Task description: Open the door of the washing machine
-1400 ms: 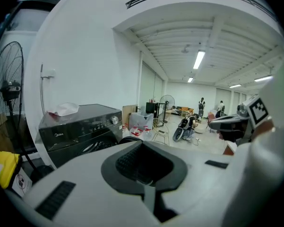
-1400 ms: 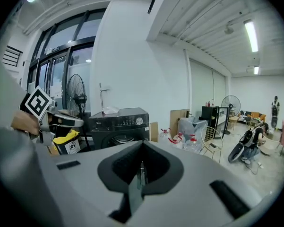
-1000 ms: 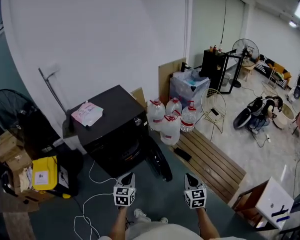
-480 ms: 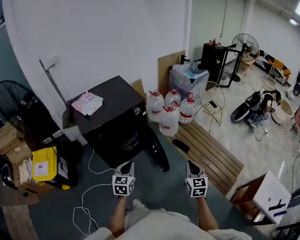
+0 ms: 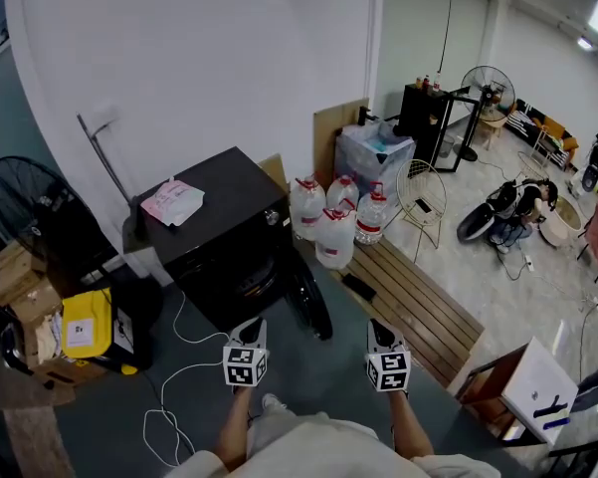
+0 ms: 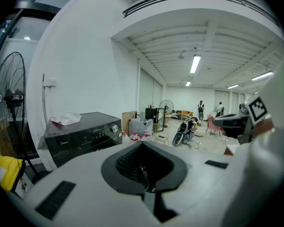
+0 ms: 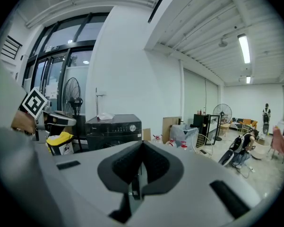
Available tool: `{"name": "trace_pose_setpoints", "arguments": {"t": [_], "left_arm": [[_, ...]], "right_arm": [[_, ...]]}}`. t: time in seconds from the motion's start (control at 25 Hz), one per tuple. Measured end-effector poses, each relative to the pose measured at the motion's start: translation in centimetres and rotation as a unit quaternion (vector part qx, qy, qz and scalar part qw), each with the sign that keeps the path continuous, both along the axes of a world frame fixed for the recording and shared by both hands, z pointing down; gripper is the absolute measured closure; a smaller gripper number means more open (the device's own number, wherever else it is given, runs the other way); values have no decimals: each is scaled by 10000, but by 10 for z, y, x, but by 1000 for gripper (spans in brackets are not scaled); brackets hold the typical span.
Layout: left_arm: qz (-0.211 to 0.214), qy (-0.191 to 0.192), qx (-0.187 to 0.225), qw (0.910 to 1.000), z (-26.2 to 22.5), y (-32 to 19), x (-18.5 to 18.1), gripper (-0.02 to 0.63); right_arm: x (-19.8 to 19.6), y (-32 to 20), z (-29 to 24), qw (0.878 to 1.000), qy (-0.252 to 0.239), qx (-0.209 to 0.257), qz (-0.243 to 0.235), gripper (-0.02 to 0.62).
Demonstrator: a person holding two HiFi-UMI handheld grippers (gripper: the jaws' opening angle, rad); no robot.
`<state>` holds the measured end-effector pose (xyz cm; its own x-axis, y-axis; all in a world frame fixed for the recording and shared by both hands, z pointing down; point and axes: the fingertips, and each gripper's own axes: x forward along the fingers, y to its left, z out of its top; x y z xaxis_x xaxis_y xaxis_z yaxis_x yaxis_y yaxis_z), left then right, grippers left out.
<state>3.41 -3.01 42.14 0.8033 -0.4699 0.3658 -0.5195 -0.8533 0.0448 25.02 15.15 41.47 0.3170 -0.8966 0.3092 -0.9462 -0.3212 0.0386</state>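
The black washing machine stands against the white wall, with a pink and white packet on its top. Its round door hangs swung out at the right of the machine's front. My left gripper and right gripper are held side by side a short way in front of the machine, touching nothing. In the left gripper view the left gripper is shut and empty, with the washing machine beyond it. The right gripper also looks shut and empty, with the machine ahead.
Several large water bottles stand right of the machine, beside a slatted wooden bench. A white cable loops on the floor at my left. A floor fan, a yellow box and cardboard boxes crowd the left.
The head view has drifted slightly. Both grippers stay shut and keep their places in front of the machine.
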Motion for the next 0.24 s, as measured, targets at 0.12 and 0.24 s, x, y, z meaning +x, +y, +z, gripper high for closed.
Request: {"name": "trace_pose_setpoints", "arguments": {"t": [0.12,0.24], "left_arm": [[8,3,-3,10000,-1,1,0,598],[31,-5,-2,10000,-1,5,2,598]], "right_arm": [[-1,2,3,10000,-35,-17,14,597],[-2,6,5,10000,-62,-47,14,597]]}}
